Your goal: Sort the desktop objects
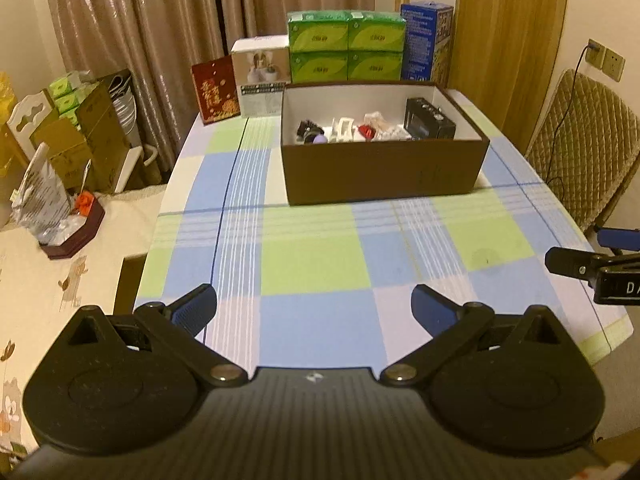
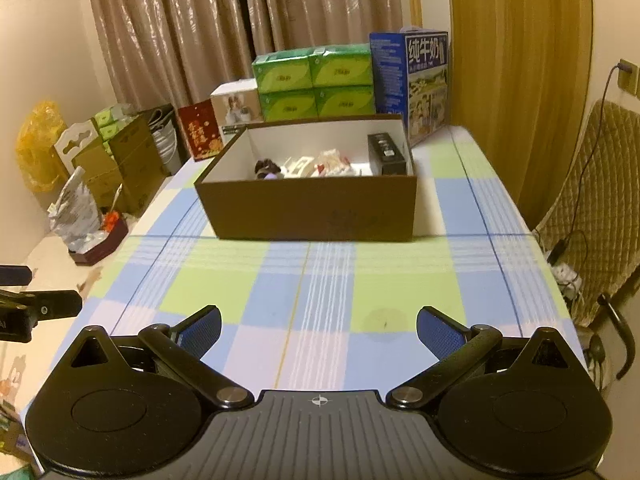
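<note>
A brown cardboard box (image 1: 384, 172) with a white inside stands on the checked tablecloth (image 1: 312, 264) toward the far side; it also shows in the right wrist view (image 2: 312, 212). Inside lie several small items: a dark brush with a purple piece (image 1: 310, 133), a white clip (image 1: 343, 130), a red and white bundle (image 1: 374, 128) and a black case (image 1: 430, 118). My left gripper (image 1: 314, 308) is open and empty above the near cloth. My right gripper (image 2: 318, 332) is open and empty too, and its fingers show at the left wrist view's right edge (image 1: 576, 266).
Behind the box stand green tissue packs (image 1: 346, 46), a blue milk carton (image 2: 412, 80), a white photo box (image 1: 264, 76) and a red card (image 1: 214, 88). A padded chair (image 1: 584, 140) is at the right. A side table with a bag and tray (image 1: 68, 224) is at the left.
</note>
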A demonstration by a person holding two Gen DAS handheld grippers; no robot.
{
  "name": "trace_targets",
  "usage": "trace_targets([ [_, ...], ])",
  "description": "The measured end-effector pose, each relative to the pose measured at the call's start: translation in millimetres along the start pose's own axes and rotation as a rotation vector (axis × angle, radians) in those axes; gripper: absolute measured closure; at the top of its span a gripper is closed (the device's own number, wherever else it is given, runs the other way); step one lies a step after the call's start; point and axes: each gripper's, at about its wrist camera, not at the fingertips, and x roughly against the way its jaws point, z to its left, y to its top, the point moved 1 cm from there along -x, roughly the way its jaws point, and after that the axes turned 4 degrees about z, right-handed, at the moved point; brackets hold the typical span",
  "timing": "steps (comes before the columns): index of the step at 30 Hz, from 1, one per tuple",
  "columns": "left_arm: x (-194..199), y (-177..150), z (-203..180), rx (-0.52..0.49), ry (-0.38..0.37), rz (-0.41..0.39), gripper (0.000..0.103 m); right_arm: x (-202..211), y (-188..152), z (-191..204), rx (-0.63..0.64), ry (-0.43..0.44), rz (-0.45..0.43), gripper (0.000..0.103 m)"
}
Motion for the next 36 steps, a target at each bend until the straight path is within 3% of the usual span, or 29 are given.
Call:
trace_targets([
  [11,10,-29,1,0.017,0.034,0.031,0.001,19,-28,13,0.031,0.010,0.020,0.002],
  [20,11,-34,-4,-0.005,0.030,0.037,0.001,24,-45,15,0.020,0.014,0.047,0.002],
  [36,-2,-34,-9,-0.022,0.019,0.071,0.001,19,-35,14,0.030,0.011,0.054,0.002],
])
